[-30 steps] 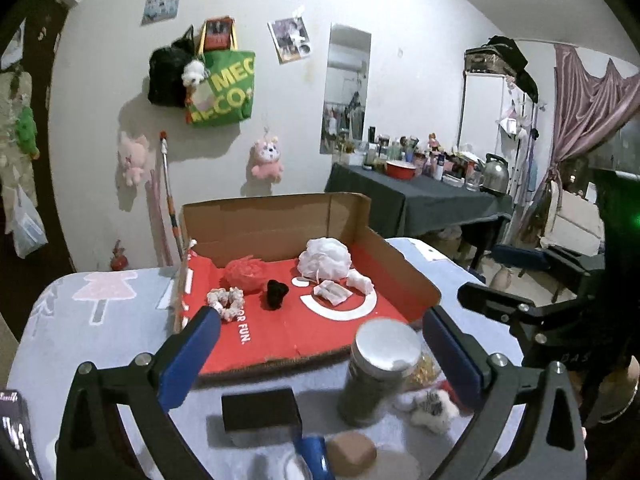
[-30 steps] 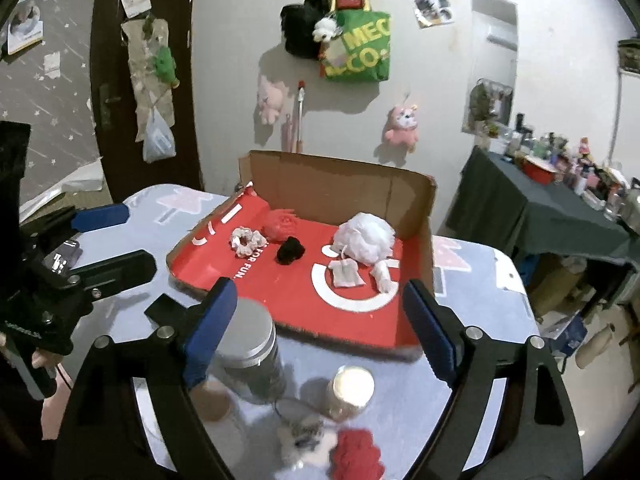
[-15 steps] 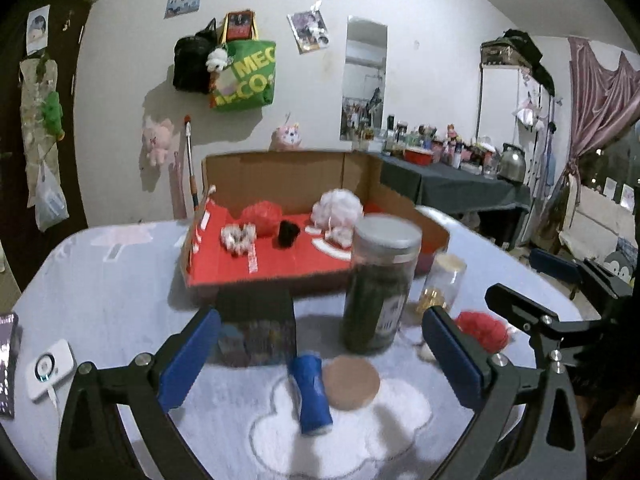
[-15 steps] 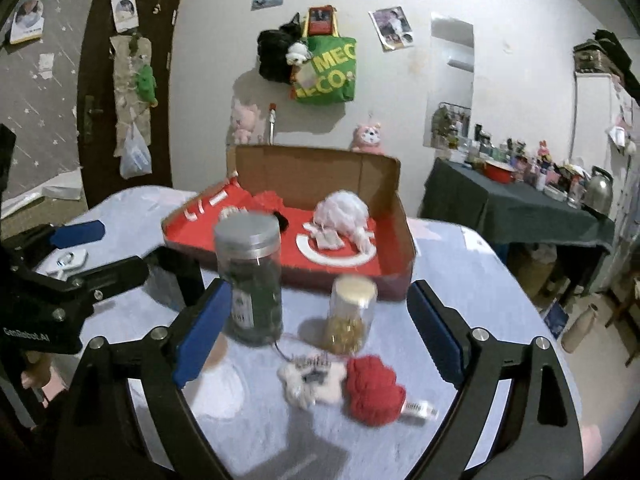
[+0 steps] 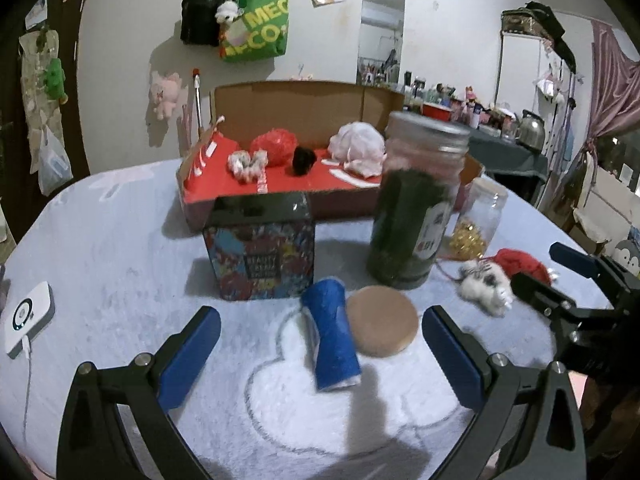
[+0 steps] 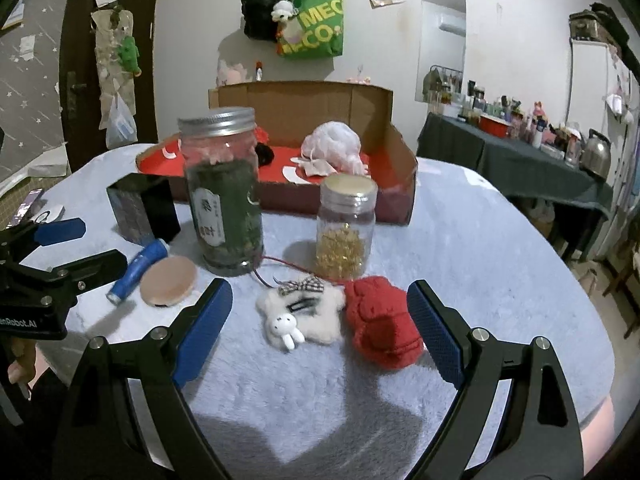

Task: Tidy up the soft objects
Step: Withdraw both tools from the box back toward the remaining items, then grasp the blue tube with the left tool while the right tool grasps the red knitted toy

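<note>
- My left gripper (image 5: pixel 320 354): black angular frame, blue pads (image 5: pixel 188 356) lining the jaws, silver screw heads at the joints.
- My right gripper (image 6: pixel 318 322): same black frame, textured blue pads (image 6: pixel 438 330), silver screws.
- White lettering on the left gripper's black body.

A tall glass jar of dark green leaves with a silver lid (image 6: pixel 224 196) stood upright. Right of it: a smaller clear jar of gold pieces (image 6: pixel 346 226). Left: a dark printed tin (image 5: pixel 260 252), a blue cylinder (image 5: pixel 332 340) and a tan round disc (image 5: pixel 382 326).
</note>
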Demonstrator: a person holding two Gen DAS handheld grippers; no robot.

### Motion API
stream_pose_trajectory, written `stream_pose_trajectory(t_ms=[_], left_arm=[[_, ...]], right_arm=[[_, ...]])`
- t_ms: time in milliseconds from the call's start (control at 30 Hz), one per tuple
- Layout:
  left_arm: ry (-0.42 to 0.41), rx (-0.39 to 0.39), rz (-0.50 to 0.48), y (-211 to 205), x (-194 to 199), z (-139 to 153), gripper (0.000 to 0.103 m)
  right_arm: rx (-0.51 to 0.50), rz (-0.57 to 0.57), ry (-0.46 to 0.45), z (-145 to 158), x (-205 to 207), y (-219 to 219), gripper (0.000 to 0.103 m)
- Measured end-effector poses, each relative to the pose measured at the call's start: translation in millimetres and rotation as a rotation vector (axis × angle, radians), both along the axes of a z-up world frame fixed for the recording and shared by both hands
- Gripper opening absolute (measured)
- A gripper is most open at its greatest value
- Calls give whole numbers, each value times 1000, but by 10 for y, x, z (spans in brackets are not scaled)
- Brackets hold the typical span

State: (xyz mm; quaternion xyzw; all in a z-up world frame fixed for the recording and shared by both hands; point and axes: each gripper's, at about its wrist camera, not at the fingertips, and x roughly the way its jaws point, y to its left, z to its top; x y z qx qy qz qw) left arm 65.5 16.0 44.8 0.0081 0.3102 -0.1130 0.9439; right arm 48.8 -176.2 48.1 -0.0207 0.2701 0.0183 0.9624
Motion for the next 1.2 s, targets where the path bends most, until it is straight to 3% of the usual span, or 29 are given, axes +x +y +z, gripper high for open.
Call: stream_pose_trajectory(t_ms=[233, 400, 567, 600, 667, 733, 833, 1200], left_arm=[[48, -5, 30, 82, 85, -91, 100], [78, 4, 26, 110, 128, -150, 90], [120, -15, 1, 131, 166, -222, 70], [121, -25, -15, 131, 160, -221, 67], [120, -41, -61, 119, 138, -213, 46], [129, -63, -109, 90, 120, -212, 27], [118, -47, -116, 60, 77, -206, 26], [49, -77, -112, 115, -3, 92, 24]], right_arm=[[39, -39, 39, -73, 80, -255, 90], [82, -66, 71, -146, 131, -477, 90], [137, -57, 104, -201, 166, -586, 88], [156, -43, 114, -222, 176, -607, 81], [199, -10, 145, -259, 208, -636, 47], [259, 23, 166, -285, 226, -674, 39], [300, 20, 111, -203, 143, -711, 37], [224, 33, -85, 355, -117, -526, 37]])
